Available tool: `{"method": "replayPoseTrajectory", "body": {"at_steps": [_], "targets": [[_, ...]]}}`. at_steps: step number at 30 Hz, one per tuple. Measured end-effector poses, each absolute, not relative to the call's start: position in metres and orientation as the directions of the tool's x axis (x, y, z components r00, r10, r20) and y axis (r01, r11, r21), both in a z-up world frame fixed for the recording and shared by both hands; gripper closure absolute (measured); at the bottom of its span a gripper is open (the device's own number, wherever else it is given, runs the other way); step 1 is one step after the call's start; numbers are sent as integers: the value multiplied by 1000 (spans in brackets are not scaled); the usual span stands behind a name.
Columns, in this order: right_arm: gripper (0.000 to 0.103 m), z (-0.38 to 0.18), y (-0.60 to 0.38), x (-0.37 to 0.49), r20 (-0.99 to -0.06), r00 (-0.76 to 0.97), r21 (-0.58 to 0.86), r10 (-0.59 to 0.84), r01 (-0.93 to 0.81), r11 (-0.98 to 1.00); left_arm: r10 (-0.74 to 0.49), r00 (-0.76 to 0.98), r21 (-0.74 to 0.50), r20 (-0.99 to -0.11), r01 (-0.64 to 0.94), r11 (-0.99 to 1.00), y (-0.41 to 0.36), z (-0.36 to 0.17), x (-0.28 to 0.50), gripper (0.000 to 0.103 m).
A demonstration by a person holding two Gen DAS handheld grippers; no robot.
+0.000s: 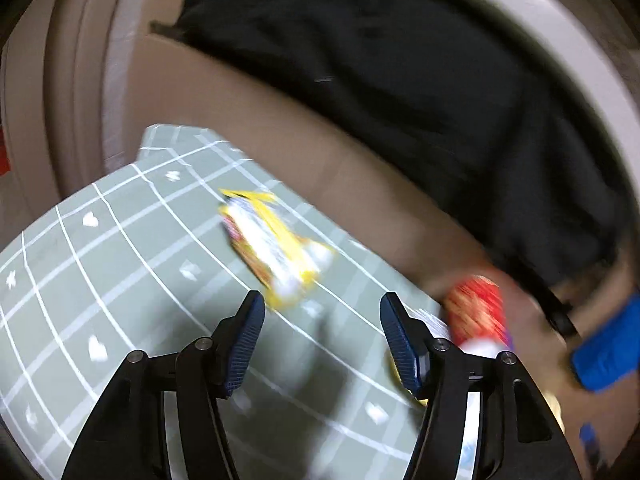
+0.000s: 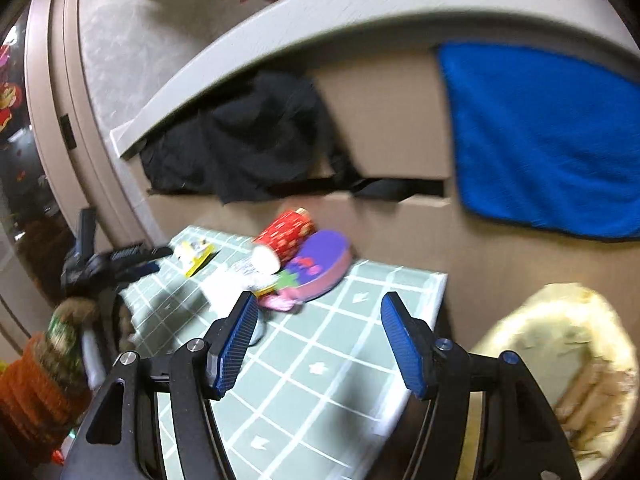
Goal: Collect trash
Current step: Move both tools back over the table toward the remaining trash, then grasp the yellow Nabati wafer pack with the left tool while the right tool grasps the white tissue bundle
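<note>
**Left jaws closest to the yellow wrapper, both sets empty**

Your left gripper [image 1: 322, 312] stood with its jaws wide apart and nothing between them, hanging over the checked green tabletop [image 1: 120, 280]. Just ahead of the left finger's tip, and a little to its inner side, lay the yellow wrapper [image 1: 276, 246]. Its long axis ran diagonally, from far-left to near-right, so it lay skewed to the gap rather than across it. By my judgement you needed to go slightly forward and left, and turn the wrist, to bring the jaws across the short side. The blur makes it hard to say whether the near end of the wrapper lay beneath the fingertip or just beyond it.

To the right of the same jaws, past the right finger, the red cup [image 1: 476, 312] lay on its side.

Your right gripper [image 2: 318, 312] was likewise spread open and empty. Beyond its left finger sat the heap: white crumpled paper [image 2: 224, 284], the red cup [image 2: 282, 240] and a purple round box [image 2: 324, 264], touching one another. The yellow wrapper [image 2: 196, 256] lay further off, well to the left, near the tabletop's far corner. So the left hand was the nearer one for the wrapper, the right for the heap.
</note>
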State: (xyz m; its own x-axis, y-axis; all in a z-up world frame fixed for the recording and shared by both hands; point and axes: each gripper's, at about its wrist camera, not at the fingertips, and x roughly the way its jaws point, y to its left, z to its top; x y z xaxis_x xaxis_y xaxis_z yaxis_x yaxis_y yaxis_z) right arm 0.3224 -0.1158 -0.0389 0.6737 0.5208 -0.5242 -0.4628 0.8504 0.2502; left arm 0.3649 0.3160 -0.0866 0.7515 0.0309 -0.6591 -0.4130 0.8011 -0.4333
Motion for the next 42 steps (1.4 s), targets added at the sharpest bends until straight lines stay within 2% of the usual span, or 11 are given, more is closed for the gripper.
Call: {"method": "replayPoseTrajectory", "body": {"at_steps": [5,8,12,14,15,16,19,20,26,33,42], "targets": [[41,-57,-78,334,-566,623,258,539,-487,834,90,683,-407,-725,-531,743,358,-108,410,41],[41,-65,-65,338,-588,613,231,528,-499,835,76,671,-423,-738,-548,722,369,-118,430,41],[41,-76,-60,343,-613,601,215,513,-498,840,95,650,-376,-754,-545,749,361,-125,448,41],[41,-80,-60,345,-622,590,228,514,-491,841,113,649,-350,-752,-539,766,357,-126,448,47],[41,-81,-62,346,-625,586,236,516,-488,840,118,644,-331,-756,-531,780,354,-127,446,58],[41,-82,-63,346,-626,585,238,516,-486,841,110,647,-328,-755,-518,790,351,-127,443,61],[41,-80,-65,345,-625,589,235,512,-484,843,29,667,-353,-744,-430,831,338,-124,428,72],[41,-80,-65,345,-625,587,238,515,-485,841,9,673,-350,-740,-396,849,332,-122,417,73],[41,-78,-48,339,-628,559,234,541,-528,816,-55,677,-324,-734,-278,905,302,-107,341,73],[41,-86,-3,333,-669,524,153,527,-597,787,-90,693,-318,-715,-209,925,260,-95,248,73],[41,-112,43,352,-713,518,109,472,-583,805,-104,701,-316,-706,-179,932,247,-105,204,73]]}}
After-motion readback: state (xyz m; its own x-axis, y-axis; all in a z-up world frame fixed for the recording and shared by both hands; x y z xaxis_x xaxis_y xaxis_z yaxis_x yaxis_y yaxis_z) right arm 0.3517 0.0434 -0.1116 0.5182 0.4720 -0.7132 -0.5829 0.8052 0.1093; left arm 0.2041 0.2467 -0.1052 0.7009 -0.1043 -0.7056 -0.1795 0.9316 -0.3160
